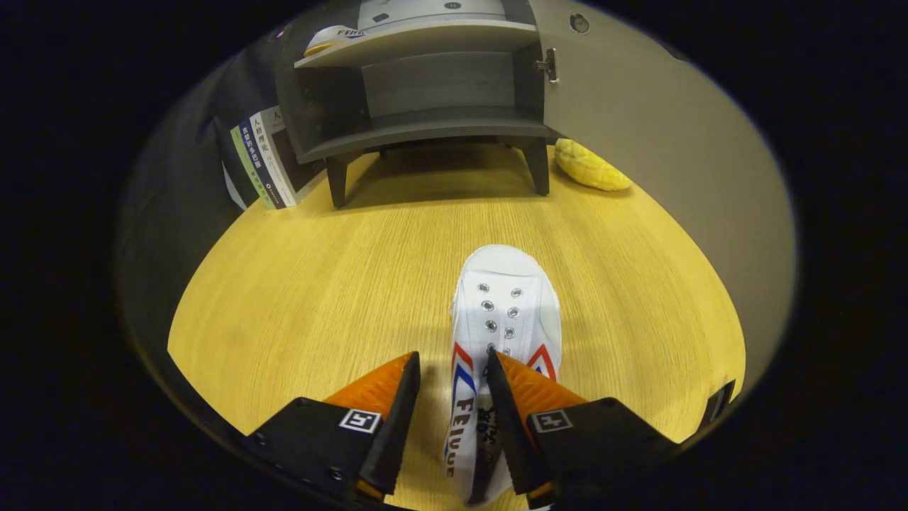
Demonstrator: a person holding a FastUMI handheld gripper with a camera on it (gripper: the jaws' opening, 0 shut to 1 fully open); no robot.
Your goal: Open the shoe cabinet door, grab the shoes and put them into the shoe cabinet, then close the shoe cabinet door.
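Shoe (505, 312) on table (319, 284), toe pointing ahead; fingers (452, 365) narrowly apart, straddling its left side wall.

The gripper (452, 369) points forward and a little downward. Its two fingers stand apart with a narrow gap between them. The right finger (521, 397) lies over the white shoe (505, 312); the left finger (386, 397) is just beside it. Firm contact cannot be told.
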